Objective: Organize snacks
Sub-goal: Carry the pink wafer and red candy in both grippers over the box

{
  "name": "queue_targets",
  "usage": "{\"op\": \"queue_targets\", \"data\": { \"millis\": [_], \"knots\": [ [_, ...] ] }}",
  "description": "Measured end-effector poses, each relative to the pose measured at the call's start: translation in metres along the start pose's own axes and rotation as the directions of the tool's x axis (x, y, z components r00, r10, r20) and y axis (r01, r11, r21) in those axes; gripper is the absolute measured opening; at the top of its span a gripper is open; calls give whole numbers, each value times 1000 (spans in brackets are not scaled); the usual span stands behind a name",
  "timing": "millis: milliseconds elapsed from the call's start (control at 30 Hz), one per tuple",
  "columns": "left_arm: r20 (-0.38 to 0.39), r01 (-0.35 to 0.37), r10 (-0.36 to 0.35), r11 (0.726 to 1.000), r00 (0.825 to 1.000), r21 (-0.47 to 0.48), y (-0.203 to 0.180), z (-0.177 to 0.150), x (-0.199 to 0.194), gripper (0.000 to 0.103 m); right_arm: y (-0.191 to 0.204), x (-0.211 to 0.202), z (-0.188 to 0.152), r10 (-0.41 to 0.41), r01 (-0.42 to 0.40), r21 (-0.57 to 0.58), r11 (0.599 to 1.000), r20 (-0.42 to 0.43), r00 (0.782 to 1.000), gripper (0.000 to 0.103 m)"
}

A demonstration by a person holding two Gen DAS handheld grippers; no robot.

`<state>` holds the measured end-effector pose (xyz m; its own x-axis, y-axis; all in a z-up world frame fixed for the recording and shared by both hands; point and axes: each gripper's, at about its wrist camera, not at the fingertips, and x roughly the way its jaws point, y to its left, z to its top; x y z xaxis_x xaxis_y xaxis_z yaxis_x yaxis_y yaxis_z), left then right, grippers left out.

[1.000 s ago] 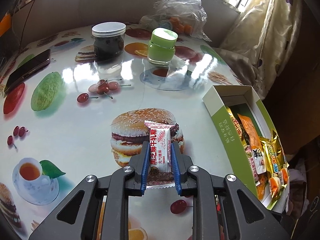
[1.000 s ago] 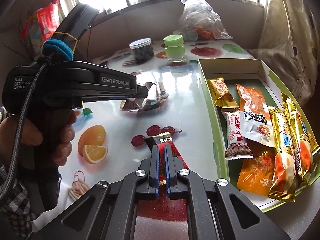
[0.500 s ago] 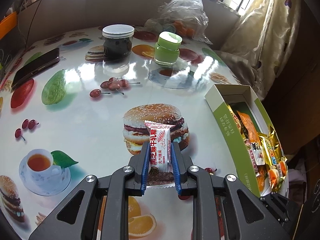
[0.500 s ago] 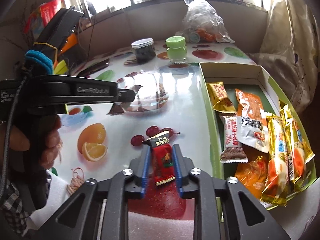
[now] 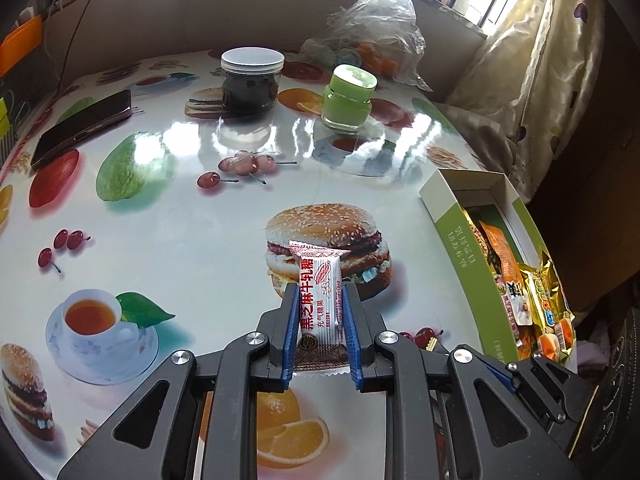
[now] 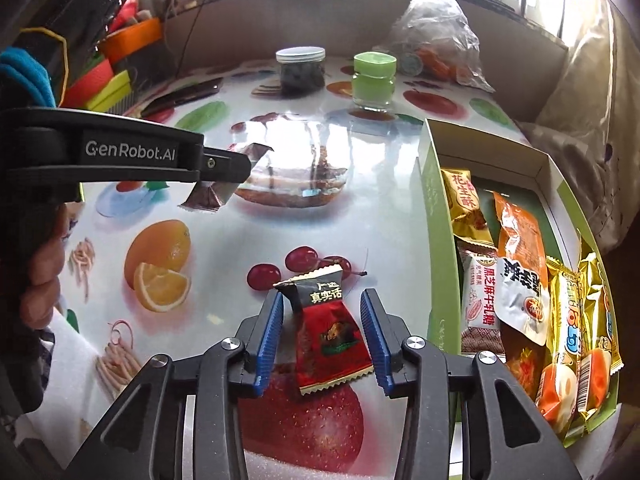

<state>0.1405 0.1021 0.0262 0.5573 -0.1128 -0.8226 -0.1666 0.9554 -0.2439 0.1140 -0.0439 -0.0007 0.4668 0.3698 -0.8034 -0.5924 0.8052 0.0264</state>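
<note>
The lower end of the white wrapper (image 5: pixel 320 308) is covered by the pads of the left gripper (image 5: pixel 319 334); in the right view only its two ends (image 6: pixel 208 200) are seen past the side of that gripper. The packets in the box (image 5: pixel 452 236) are largely hidden by its near wall in the left view, and the box's near end is cut off behind the right gripper's (image 6: pixel 322 338) frame. The contents of the plastic bag (image 6: pixel 436 36) are blurred. The hand (image 6: pixel 44 272) is cut off by the left edge of the picture.
</note>
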Motion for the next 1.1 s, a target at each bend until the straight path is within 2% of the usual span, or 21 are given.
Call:
{"op": "queue_targets", "data": {
  "millis": [33, 167, 267, 733, 1100],
  "knots": [
    [2, 1, -1, 1000, 1000, -1, 1, 0, -1, 22, 1, 0, -1, -5, 5, -2, 1000, 2, 1000, 39],
    [3, 2, -2, 1000, 1000, 3, 1, 0, -2, 22, -5, -1, -1, -34, 34, 24, 999, 13, 999, 24],
    [4, 4, -4, 1000, 1000, 5, 1, -1, -3, 22, -11, -4, -1, -10, 8, 59, 998, 24, 1000, 21],
    [24, 11, -12, 999, 1000, 32, -10, -2, -18, 22, -10, -25, 1, 35, -43, 95, 995, 83, 996, 20],
    [57, 31, -35, 996, 998, 82, -35, 0, -36, 22, -22, -58, 3, 9, -31, 148, 989, 149, 989, 20]
  ]
}}
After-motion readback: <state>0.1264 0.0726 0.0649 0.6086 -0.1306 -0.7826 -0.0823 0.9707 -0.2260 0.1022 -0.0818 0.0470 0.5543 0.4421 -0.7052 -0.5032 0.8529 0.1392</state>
